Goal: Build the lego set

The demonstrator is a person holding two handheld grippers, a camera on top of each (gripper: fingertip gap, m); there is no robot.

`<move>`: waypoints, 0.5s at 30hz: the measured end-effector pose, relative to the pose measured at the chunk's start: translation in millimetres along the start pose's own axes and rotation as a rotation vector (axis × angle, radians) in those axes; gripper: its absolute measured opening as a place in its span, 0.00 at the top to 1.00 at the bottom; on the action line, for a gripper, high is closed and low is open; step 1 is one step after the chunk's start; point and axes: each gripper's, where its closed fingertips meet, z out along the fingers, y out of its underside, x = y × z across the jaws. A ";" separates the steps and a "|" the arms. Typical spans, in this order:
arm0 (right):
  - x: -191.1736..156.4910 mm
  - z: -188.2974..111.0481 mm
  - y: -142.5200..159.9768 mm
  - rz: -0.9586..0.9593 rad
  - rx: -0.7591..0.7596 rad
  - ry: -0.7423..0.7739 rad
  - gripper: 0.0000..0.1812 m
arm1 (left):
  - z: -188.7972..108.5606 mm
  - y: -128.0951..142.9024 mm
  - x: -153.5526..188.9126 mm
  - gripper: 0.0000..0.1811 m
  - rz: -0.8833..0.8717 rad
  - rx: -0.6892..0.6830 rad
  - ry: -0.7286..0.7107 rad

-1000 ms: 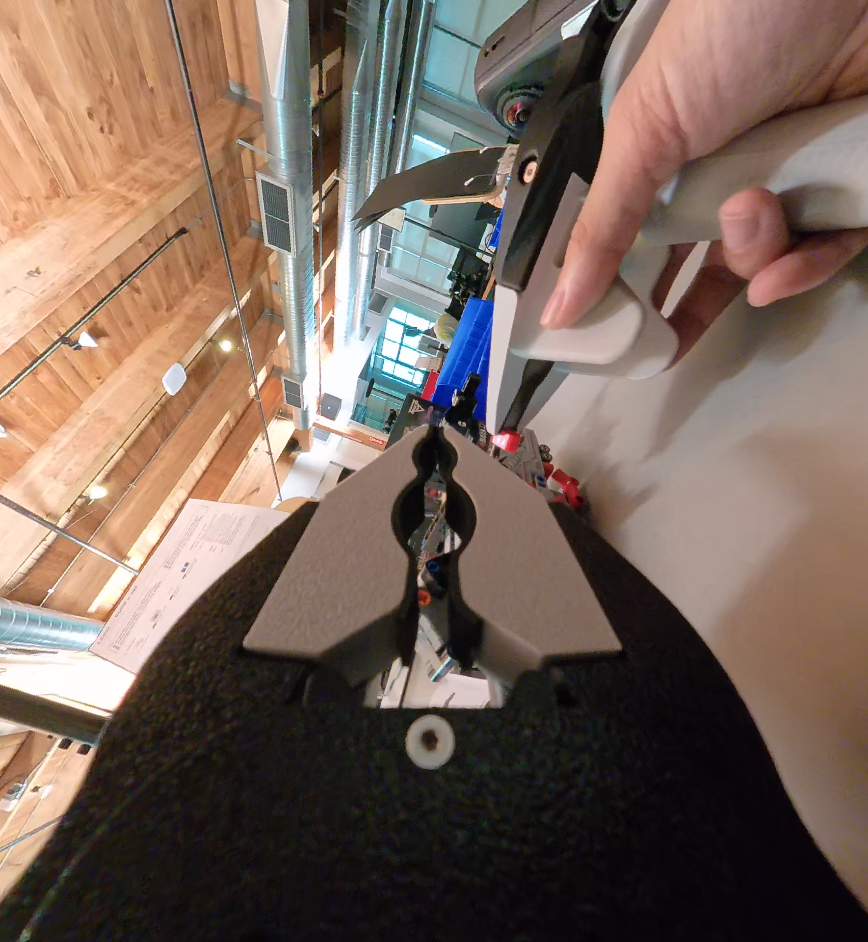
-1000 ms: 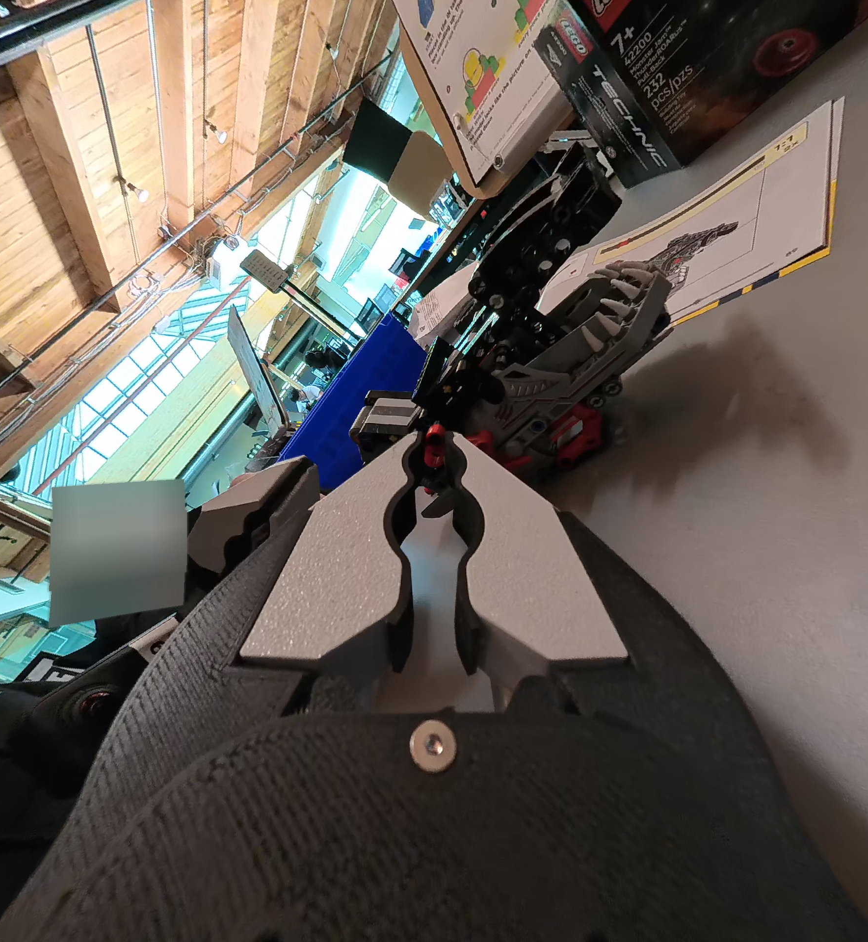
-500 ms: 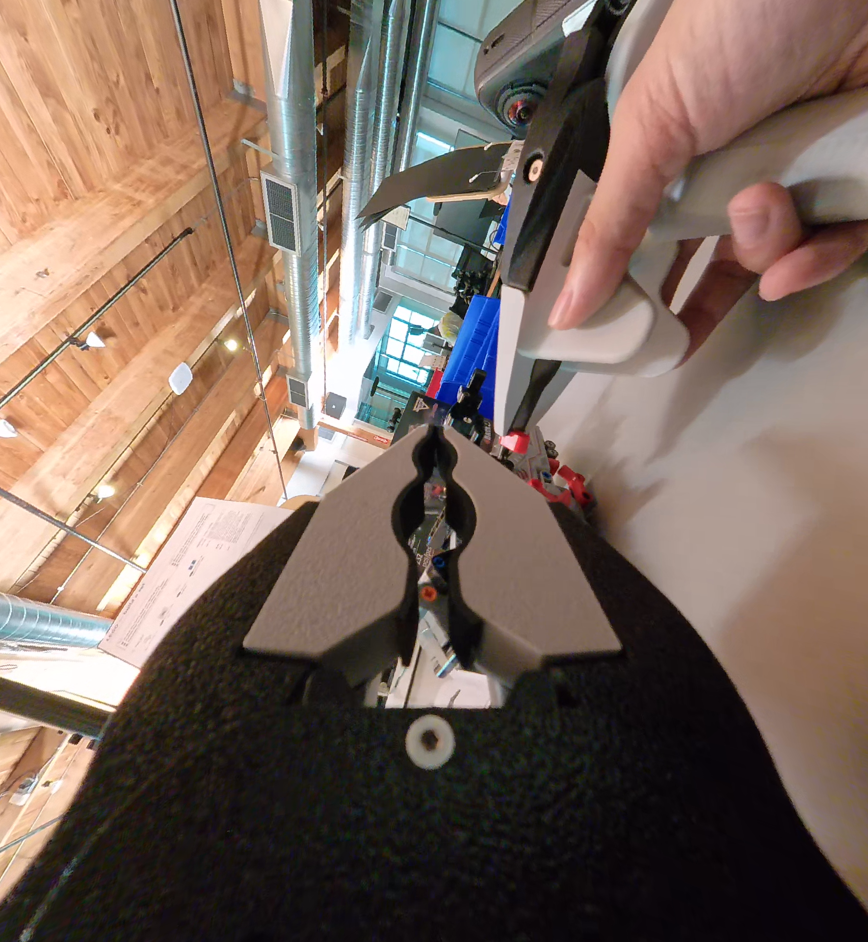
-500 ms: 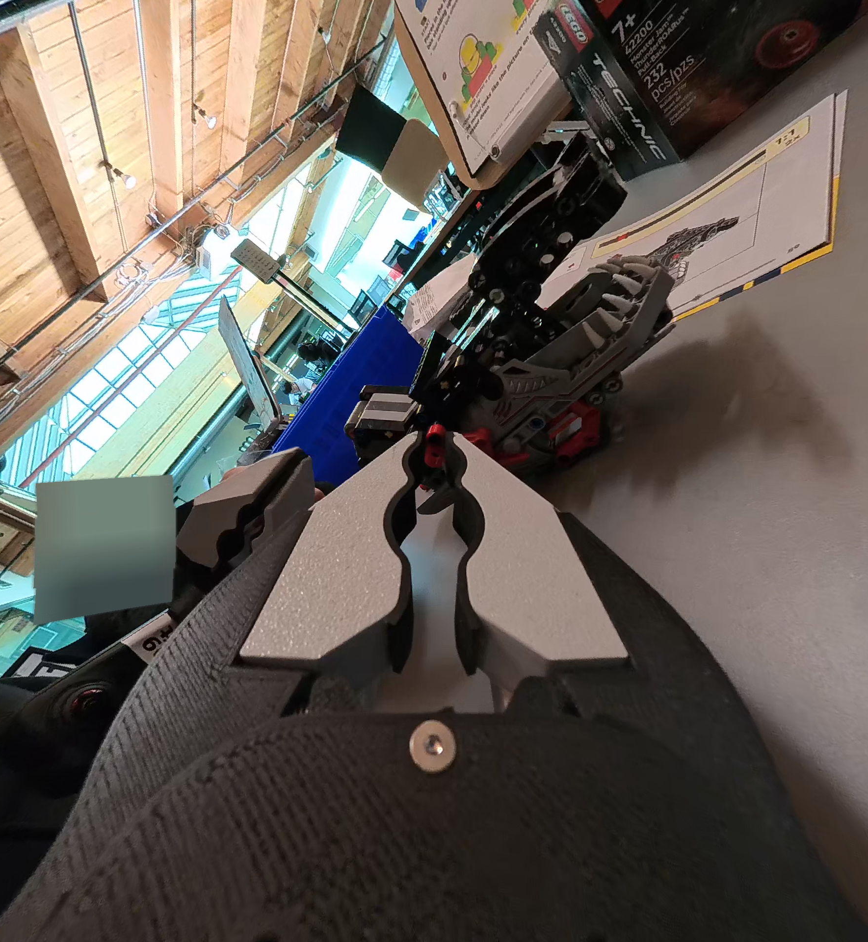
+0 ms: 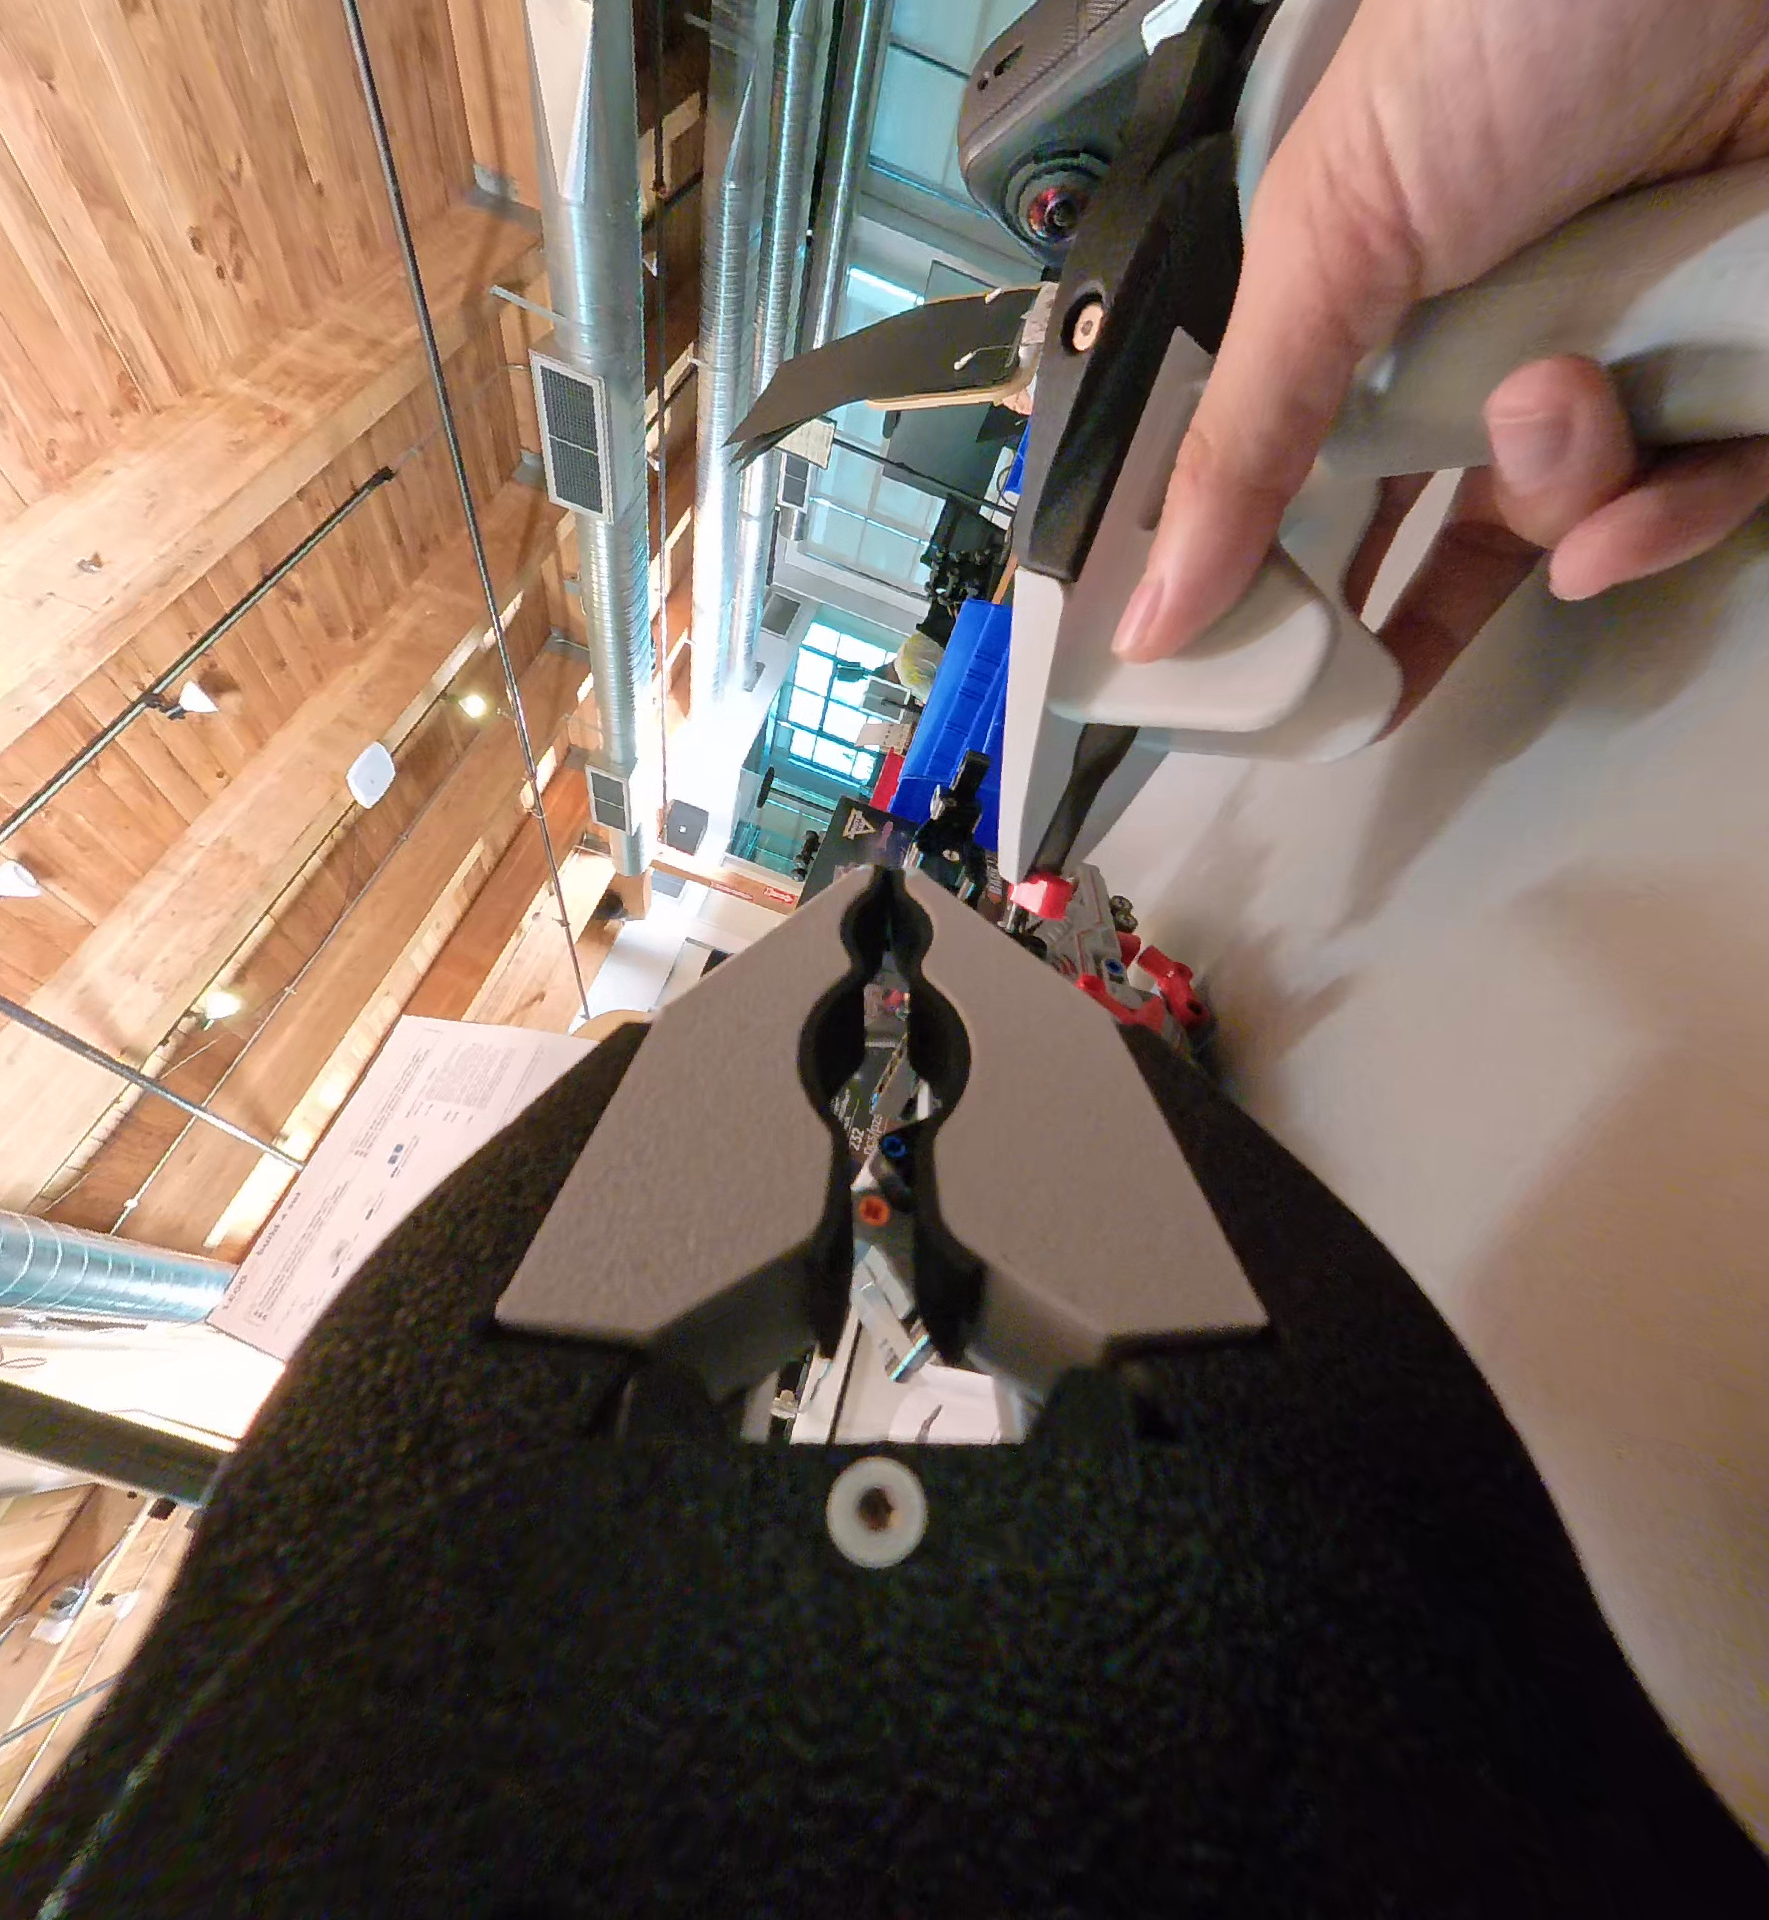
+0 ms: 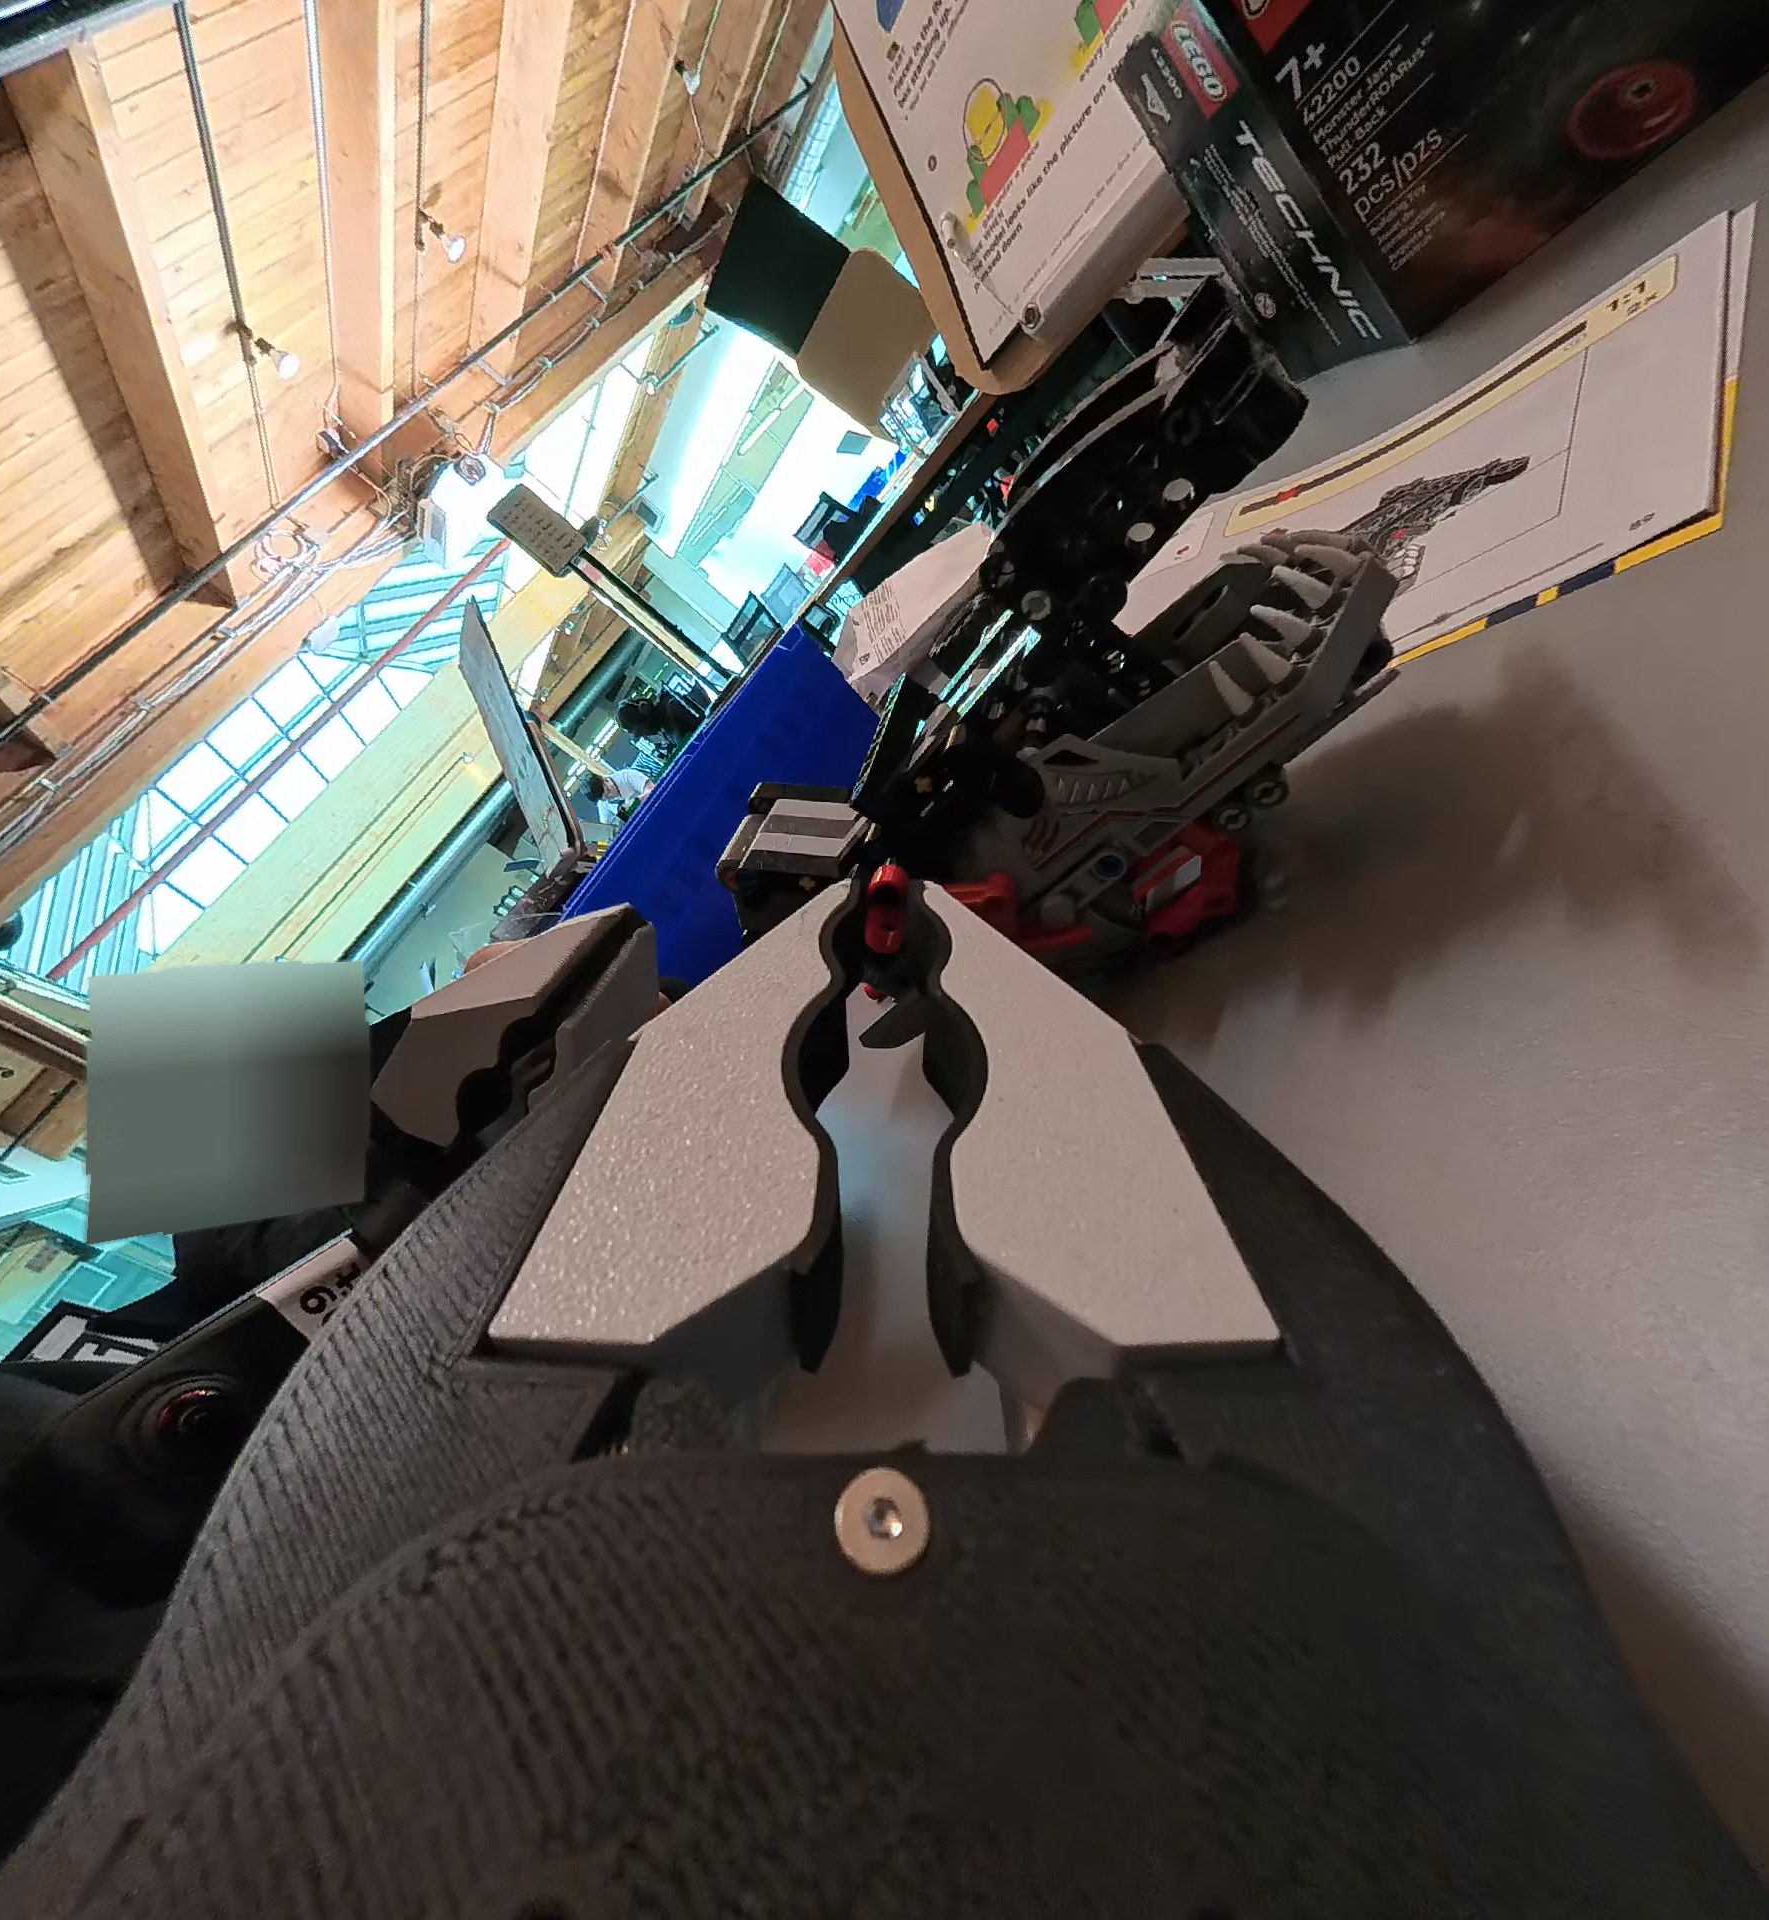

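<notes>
right tongs [image 6: 886,920] – red pin [image 6: 884,908] pinched

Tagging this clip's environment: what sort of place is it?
Looks like a large open workshop or maker-style hall, not a home. Cues: exposed timber ceiling with bare metal ducts, tall glazed windows, and a grey worktable holding the part-built lego model.

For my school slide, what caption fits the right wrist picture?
Right gripper pinching a red peg beside the toothy grey lego model.
</notes>
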 end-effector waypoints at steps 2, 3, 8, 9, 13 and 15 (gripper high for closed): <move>-0.4 -0.1 0.0 0.000 0.000 -0.002 0.97 | 0.0 -0.4 -0.3 1.00 0.002 -0.001 -0.002; -0.5 0.0 0.1 -0.001 0.000 -0.002 0.97 | 0.0 -0.8 -0.1 1.00 0.000 0.001 -0.001; -0.7 0.2 0.3 -0.005 -0.002 0.000 0.97 | 0.0 -1.5 0.0 1.00 0.004 0.000 -0.001; -0.9 0.2 0.3 -0.005 -0.002 -0.002 0.97 | 0.0 -1.7 0.2 1.00 0.004 0.000 0.000; -1.5 0.2 0.2 -0.008 -0.002 -0.004 0.97 | -0.1 -2.3 0.1 1.00 0.004 0.001 -0.001; -1.6 0.2 0.1 -0.009 -0.001 -0.004 0.97 | -0.2 -2.1 0.1 1.00 0.005 -0.001 -0.002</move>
